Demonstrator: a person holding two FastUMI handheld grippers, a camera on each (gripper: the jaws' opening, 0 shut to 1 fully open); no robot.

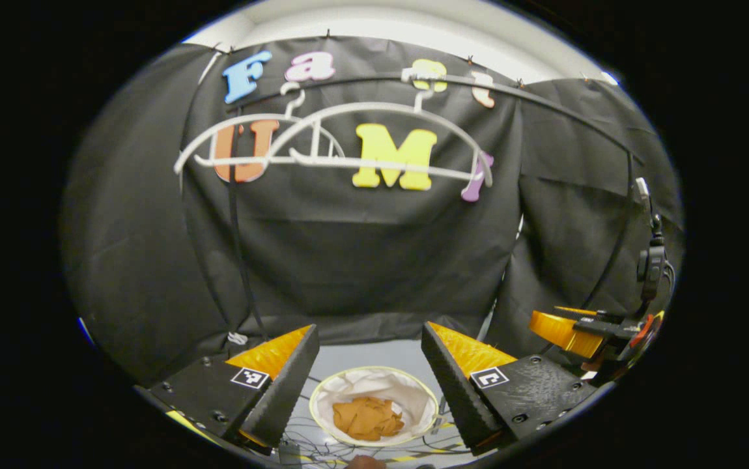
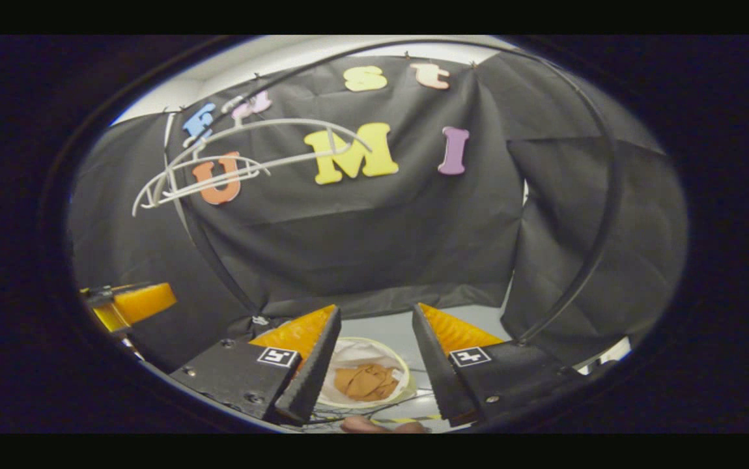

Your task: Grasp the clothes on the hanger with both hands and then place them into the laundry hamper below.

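In the left gripper view, the left gripper (image 1: pixel 370 374) hangs above the floor (image 1: pixel 374 352) with its jaws released; the two fingers stand well apart and grasp nothing. Between them, lower down, the hamper (image 1: pixel 417 400) stands on the floor. It is round, with a pale rim and a white lining. The clothes (image 1: pixel 368 418), an orange-brown crumpled piece, lie inside it, near the middle of its bottom. Some thin cables (image 1: pixel 322 449) lie on the floor around the hamper.

Higher up, two white hangers (image 1: pixel 348 140) hang side by side from a dark curved rail (image 1: pixel 544 98) in front of the black wall; both are bare. At the right edge of this view the right gripper (image 1: pixel 566 329) shows, farther off.

In the right gripper view, the right gripper (image 2: pixel 374 365) also has its jaws released, the fingers apart and holding nothing. The hamper (image 2: pixel 407 378) with the clothes (image 2: pixel 367 382) sits between its fingers, below. The hangers (image 2: pixel 218 166) show at the upper left, and the left gripper (image 2: pixel 133 303) at the left edge.
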